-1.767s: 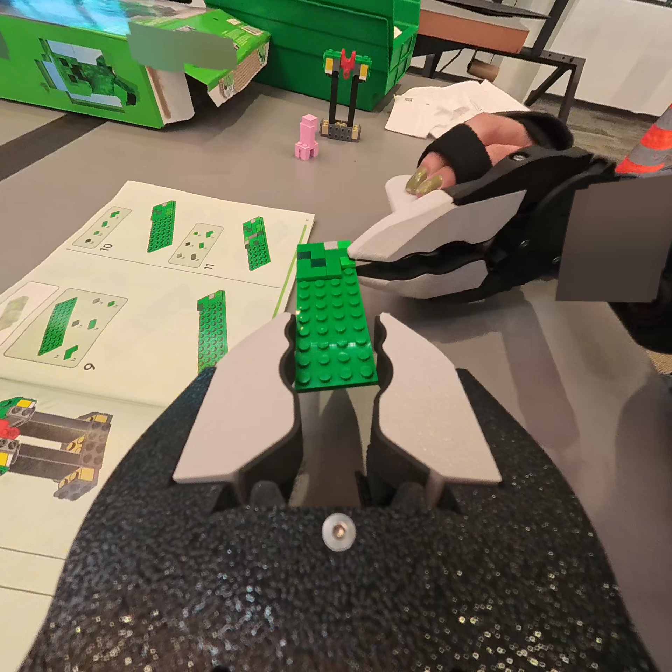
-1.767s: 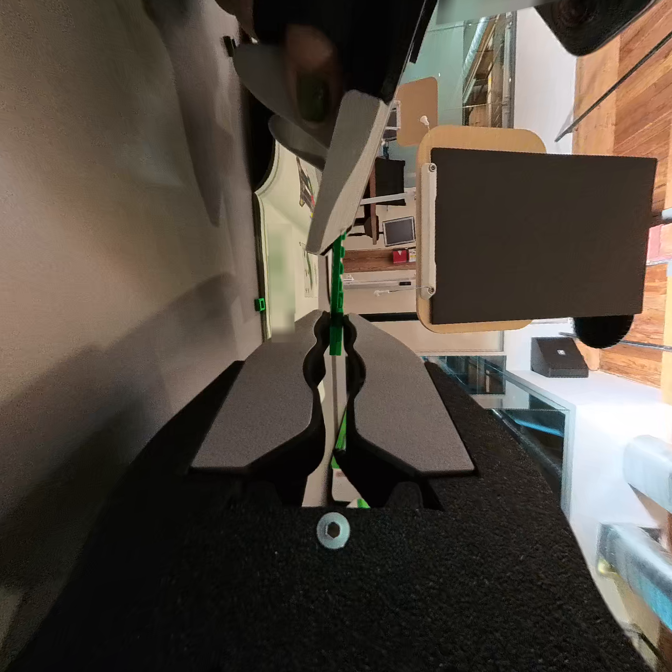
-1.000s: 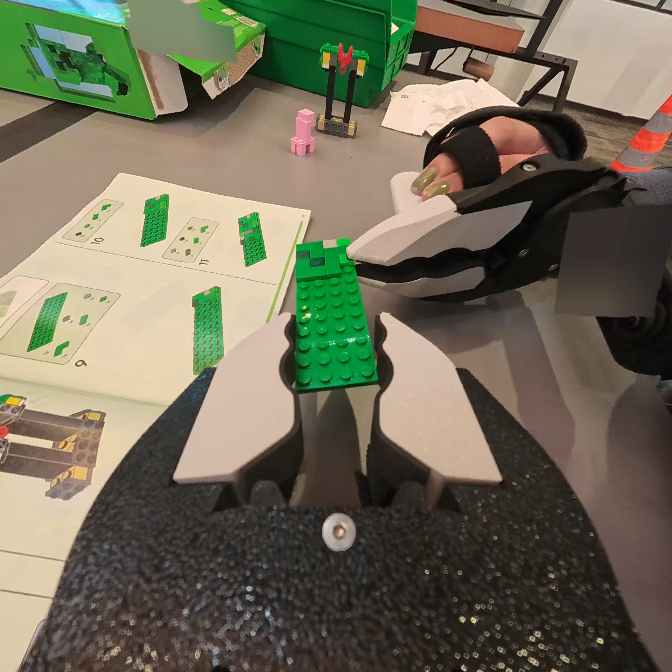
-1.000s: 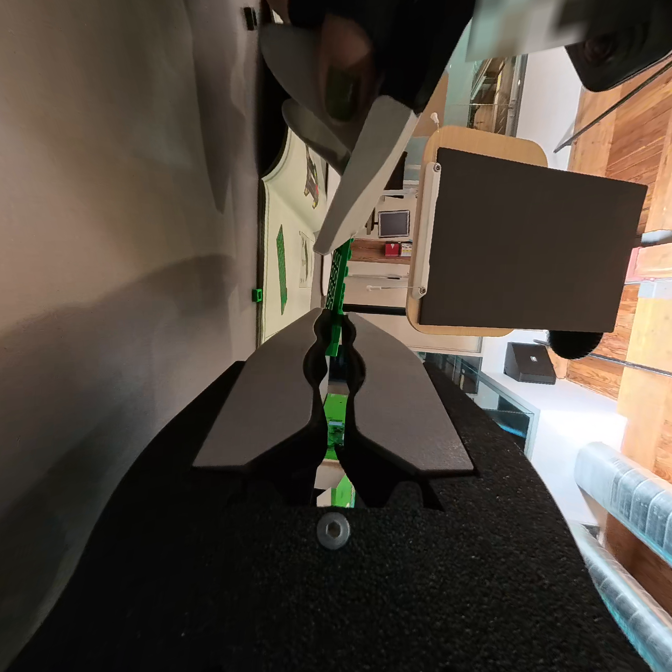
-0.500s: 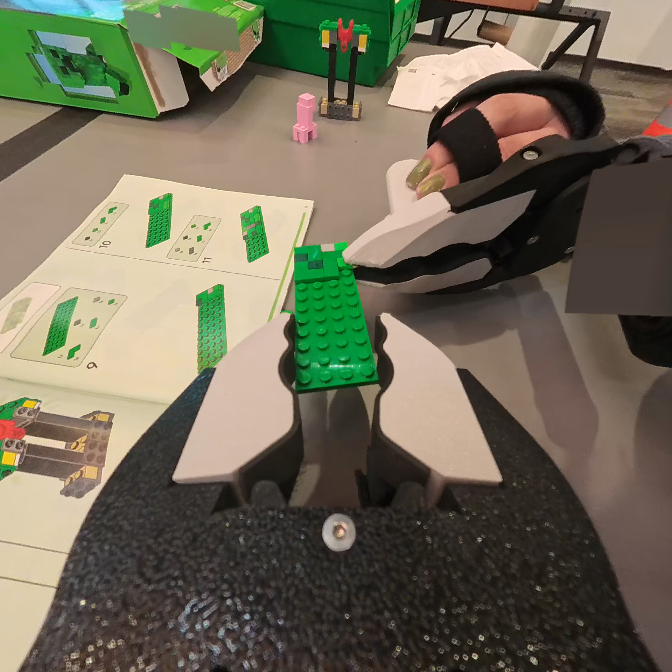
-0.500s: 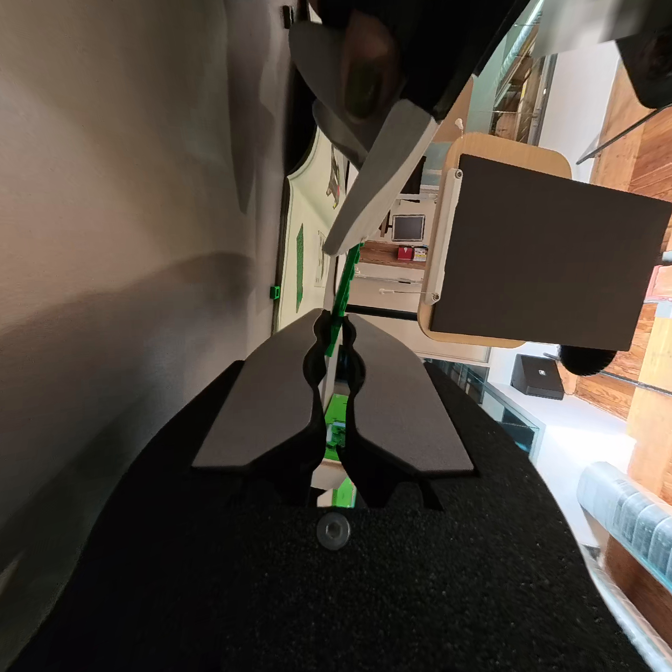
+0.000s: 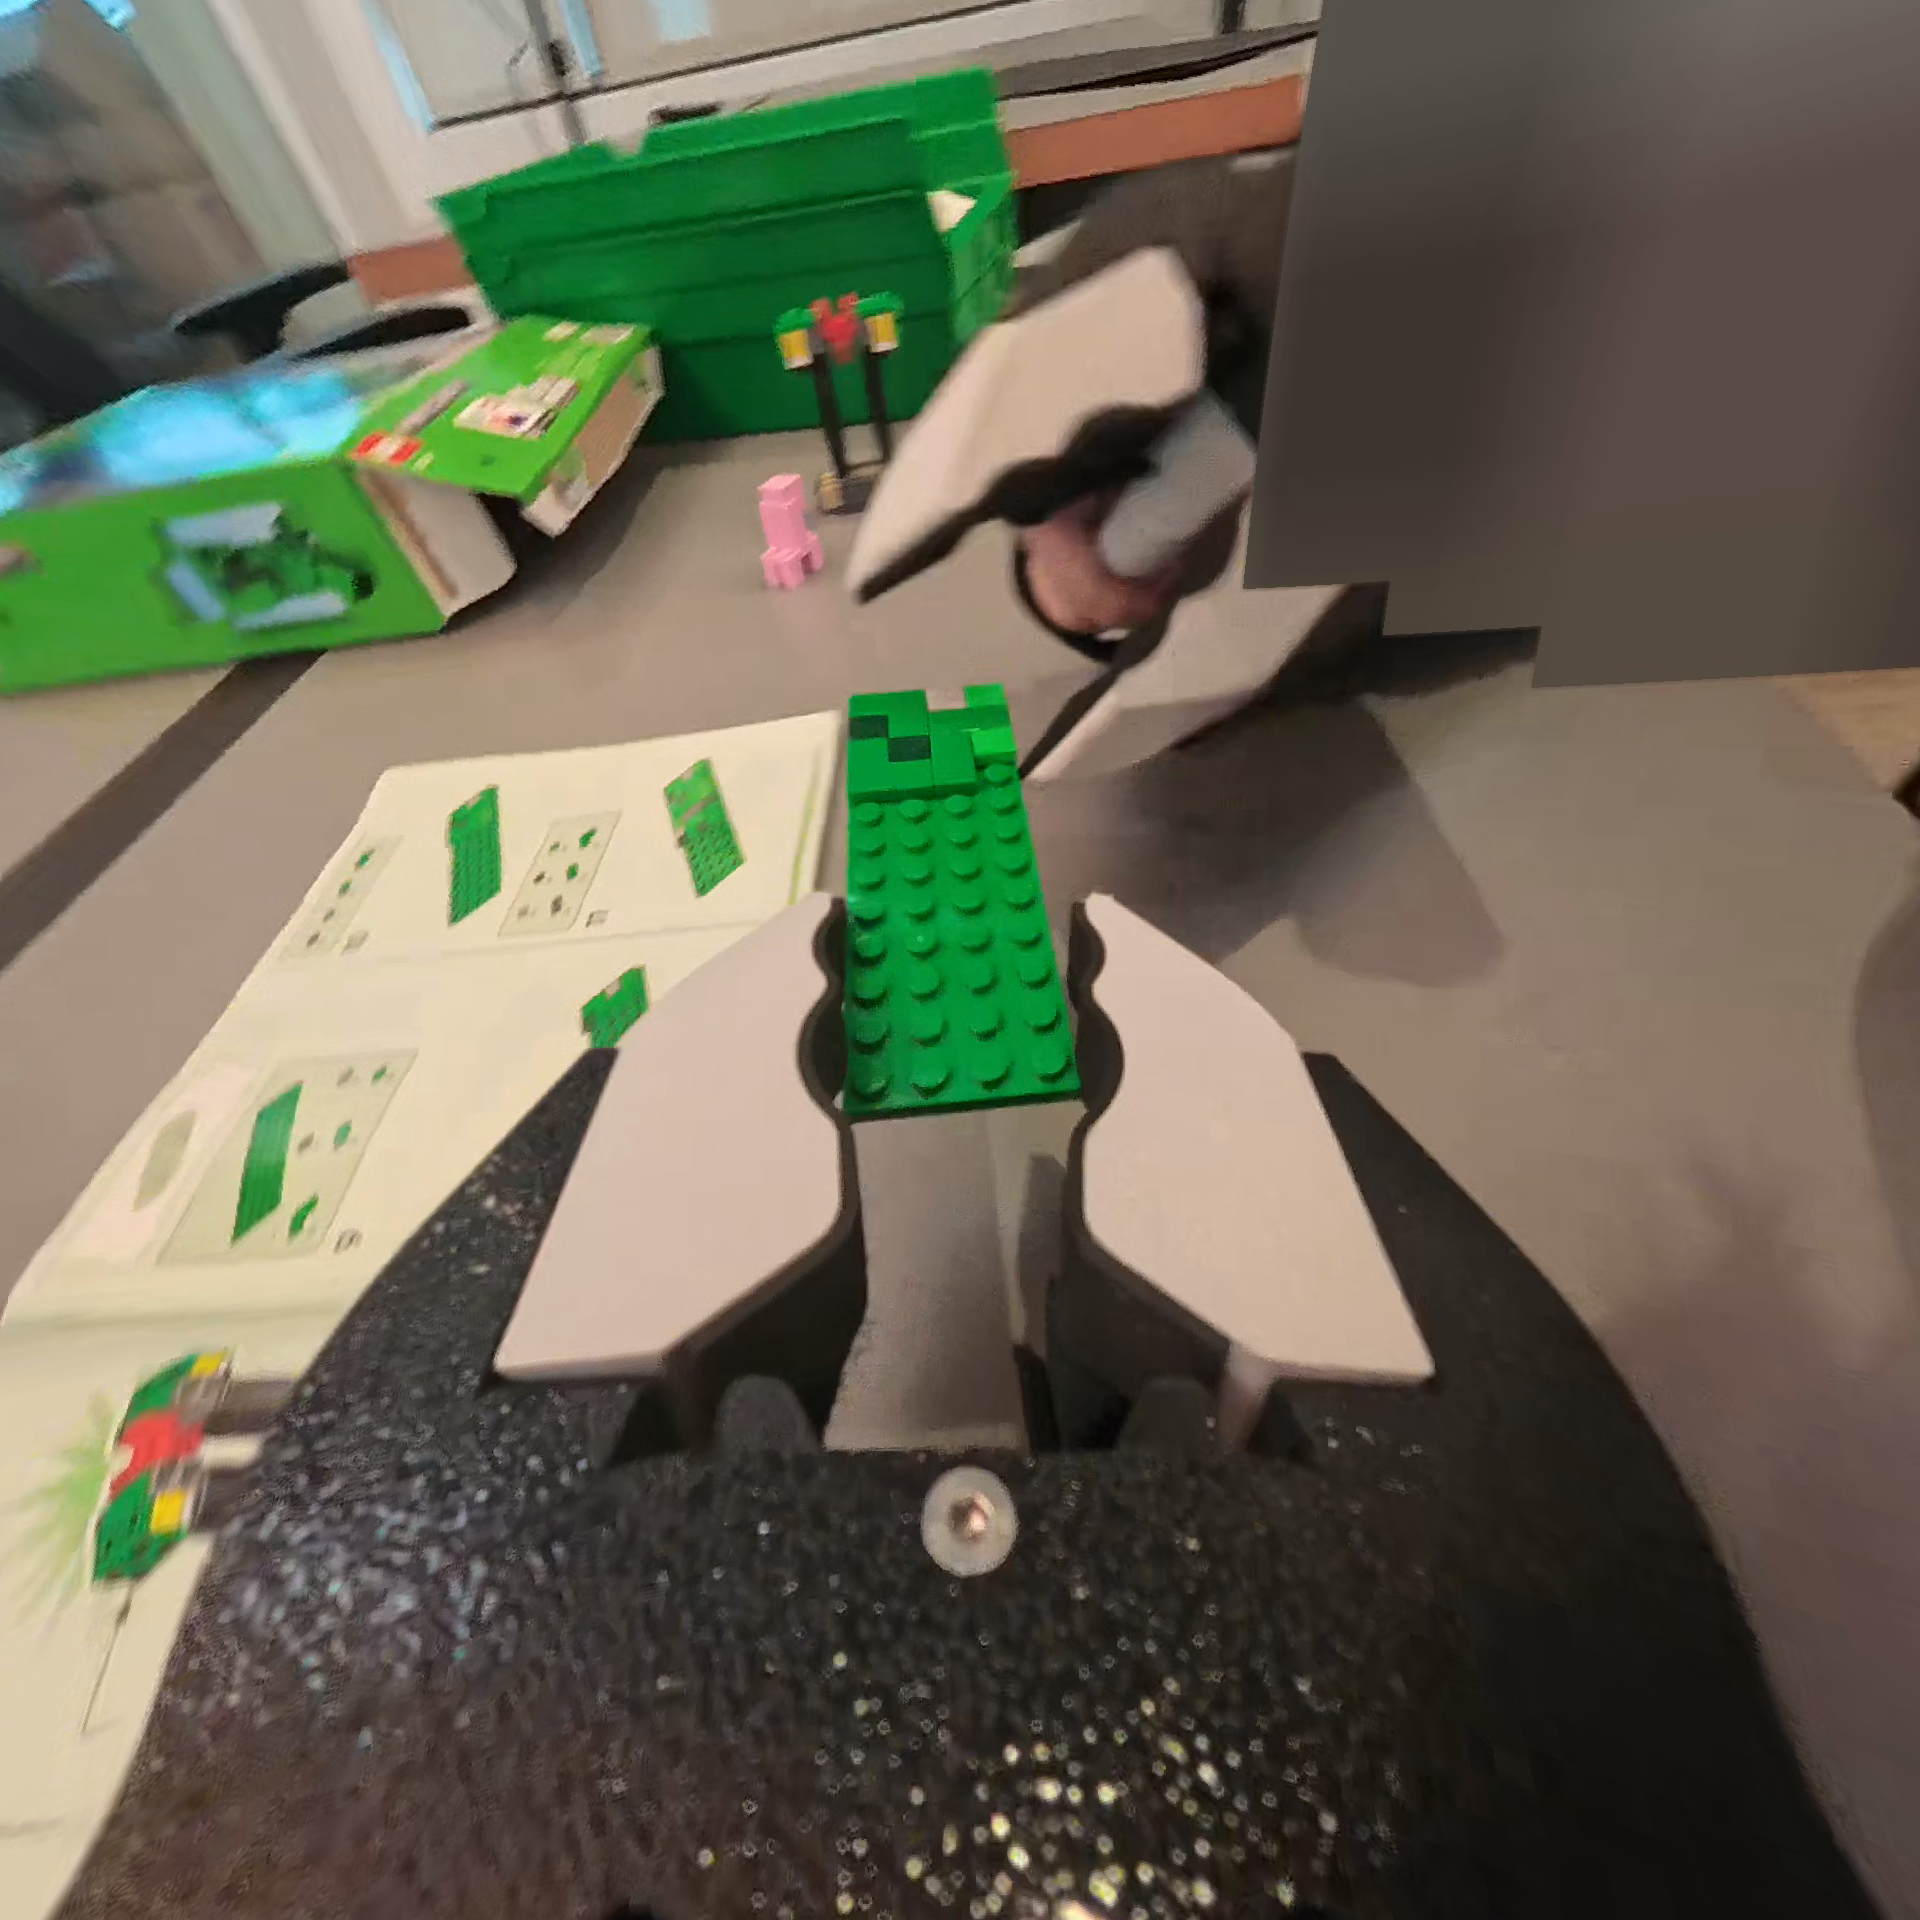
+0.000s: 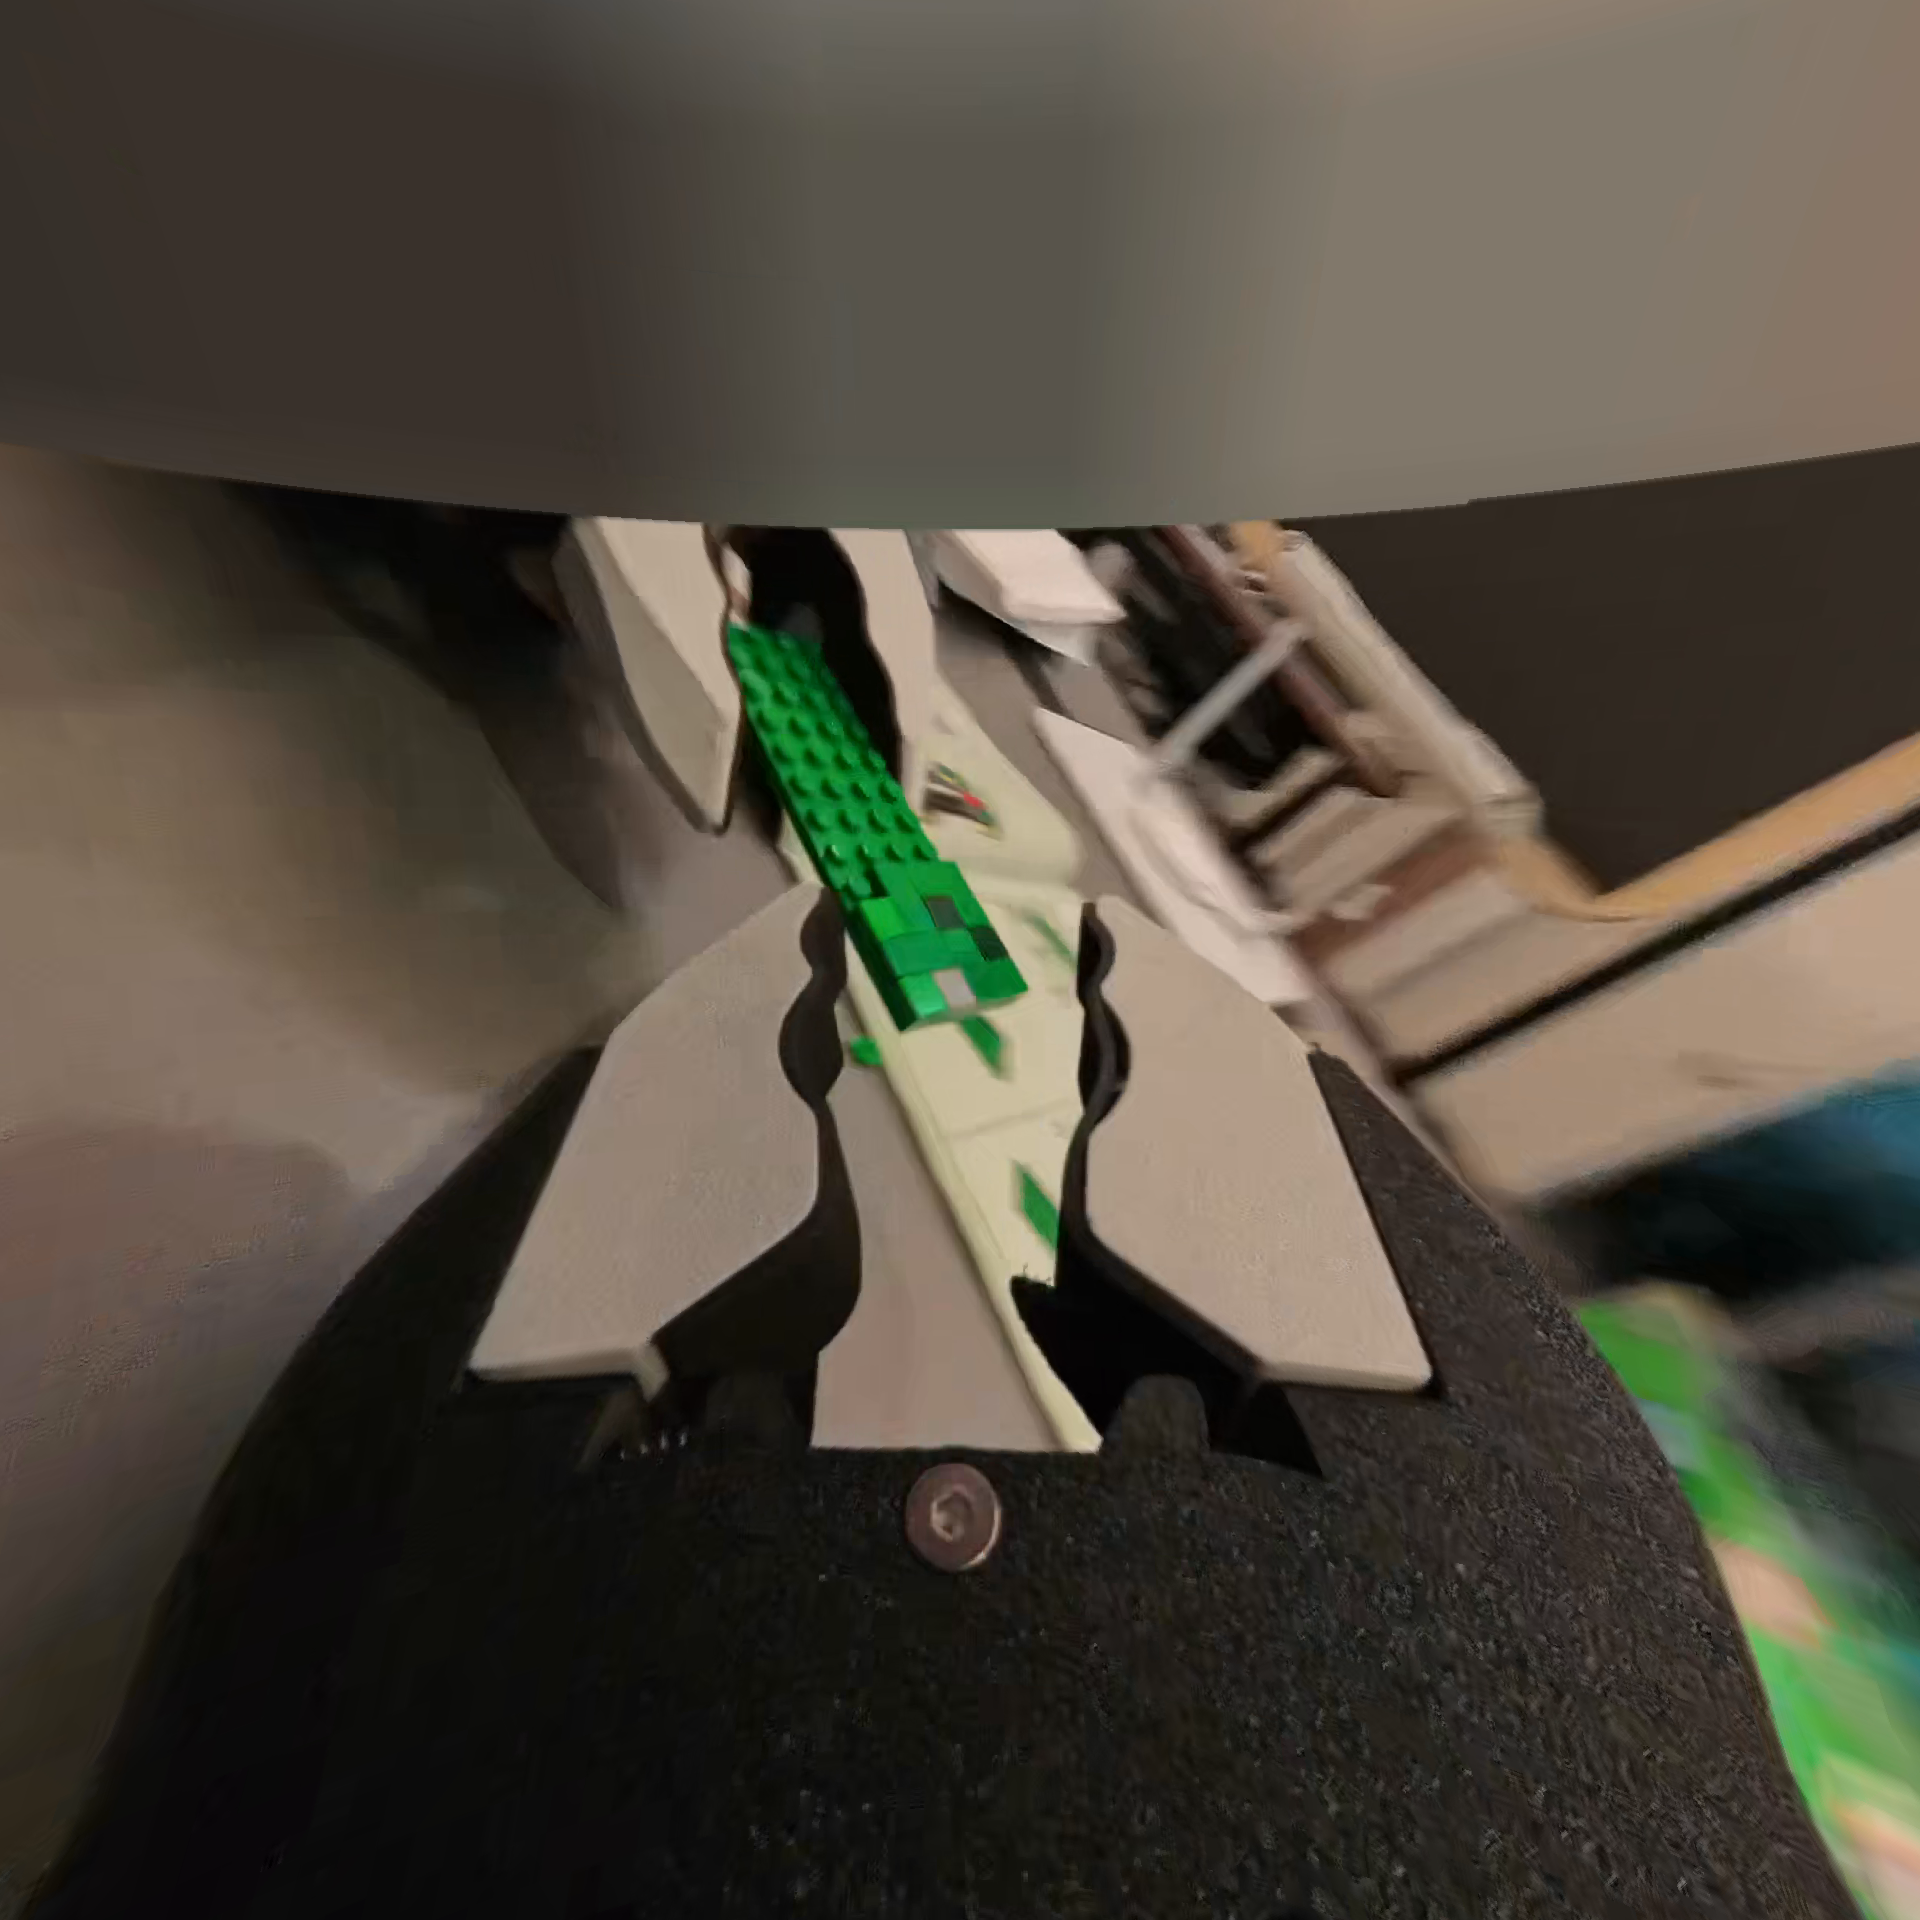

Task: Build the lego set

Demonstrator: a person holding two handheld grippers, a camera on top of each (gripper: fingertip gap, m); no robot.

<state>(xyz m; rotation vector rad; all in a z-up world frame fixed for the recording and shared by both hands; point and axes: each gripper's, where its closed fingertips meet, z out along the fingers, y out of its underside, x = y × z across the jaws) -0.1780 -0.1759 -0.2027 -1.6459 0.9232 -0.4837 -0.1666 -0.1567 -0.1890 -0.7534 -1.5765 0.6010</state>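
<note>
Left gripper (image 7: pixel 954 914) is pinching the green plate (image 7: pixel 951 935); right gripper (image 8: pixel 948 914) is hanging spread, clear of it; only the left view is showing the booklet (image 7: pixel 416 997).

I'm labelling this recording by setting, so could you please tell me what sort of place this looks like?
Probably an office or lab workspace: a grey table carries an open instruction booklet and a green set box, with a green crate behind it.

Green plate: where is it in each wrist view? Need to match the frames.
Left wrist view: green plate at centre, near end clamped between this gripper's fingers.
Right wrist view: green plate above centre, running diagonally, held at its far end.
Shared landmark: instruction booklet.
</note>
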